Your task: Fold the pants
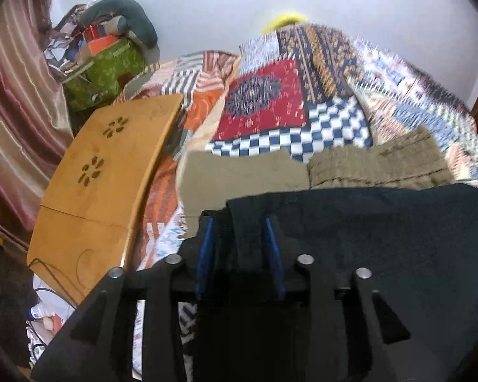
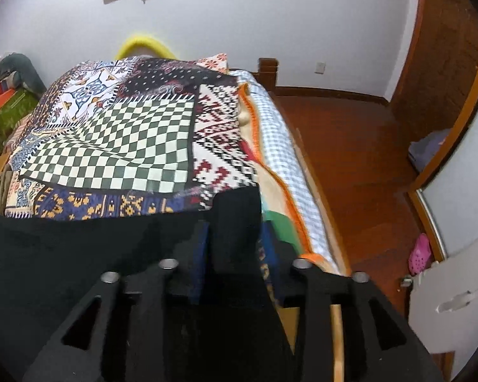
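Black pants (image 1: 366,254) lie across the near part of a patchwork quilt (image 1: 264,102) on a bed. In the left wrist view my left gripper (image 1: 238,222) has a raised strip of the black cloth standing between its blue pads (image 1: 207,248), with a dark gap on the strip's left side, so the jaws are open. In the right wrist view the pants (image 2: 63,248) spread to the left. My right gripper (image 2: 234,227) is at their right end near the bed's edge, open, and a fold of black cloth stands loosely between its jaws.
Two folded olive garments (image 1: 245,175) (image 1: 376,162) lie just beyond the pants. A wooden lap table (image 1: 105,172) rests on the bed's left side, with a green box (image 1: 105,70) behind it. Right of the bed are a wooden floor (image 2: 350,146) and a pink shoe (image 2: 419,253).
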`<control>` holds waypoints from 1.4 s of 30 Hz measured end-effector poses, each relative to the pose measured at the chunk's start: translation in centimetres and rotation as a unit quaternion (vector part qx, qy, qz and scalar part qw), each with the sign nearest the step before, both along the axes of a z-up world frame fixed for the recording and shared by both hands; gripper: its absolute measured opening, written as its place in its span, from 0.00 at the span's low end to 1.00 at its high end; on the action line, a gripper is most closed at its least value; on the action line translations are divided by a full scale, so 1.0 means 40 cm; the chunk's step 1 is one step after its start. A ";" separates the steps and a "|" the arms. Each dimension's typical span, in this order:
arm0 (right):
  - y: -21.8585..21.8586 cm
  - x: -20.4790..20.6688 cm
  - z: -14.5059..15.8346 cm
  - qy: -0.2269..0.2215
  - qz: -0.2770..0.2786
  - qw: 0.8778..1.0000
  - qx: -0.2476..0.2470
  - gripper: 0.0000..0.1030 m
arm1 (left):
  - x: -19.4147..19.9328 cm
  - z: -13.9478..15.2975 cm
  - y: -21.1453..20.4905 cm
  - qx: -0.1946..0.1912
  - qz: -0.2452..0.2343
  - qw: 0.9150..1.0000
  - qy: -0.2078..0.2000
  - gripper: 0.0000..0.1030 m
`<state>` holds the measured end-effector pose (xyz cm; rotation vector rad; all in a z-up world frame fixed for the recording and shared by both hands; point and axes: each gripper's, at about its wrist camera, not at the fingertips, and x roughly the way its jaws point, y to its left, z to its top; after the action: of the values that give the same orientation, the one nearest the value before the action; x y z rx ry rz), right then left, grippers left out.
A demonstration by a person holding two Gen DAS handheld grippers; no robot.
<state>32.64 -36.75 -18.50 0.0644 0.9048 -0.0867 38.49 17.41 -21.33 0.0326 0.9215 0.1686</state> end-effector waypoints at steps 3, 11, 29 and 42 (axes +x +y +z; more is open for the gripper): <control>-0.029 -0.071 0.053 -0.008 -0.007 1.000 -0.001 0.36 | -0.051 0.065 0.011 -0.009 0.003 1.000 -0.030 0.53; -0.067 -0.305 0.136 -0.019 -0.017 0.999 -0.026 0.52 | -0.260 0.156 0.042 -0.006 0.002 0.999 -0.047 0.66; 0.040 -0.497 0.016 0.040 0.005 0.998 0.047 0.52 | -0.555 -0.129 0.026 -0.052 -0.004 0.993 0.104 0.71; 0.092 -0.499 0.042 0.018 0.027 0.998 0.053 0.52 | -0.657 -0.114 0.055 -0.060 0.030 0.995 0.070 0.44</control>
<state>12.67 -33.08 -16.83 0.1364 0.9465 0.0110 12.21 19.60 -25.87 -0.0970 1.0713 0.1683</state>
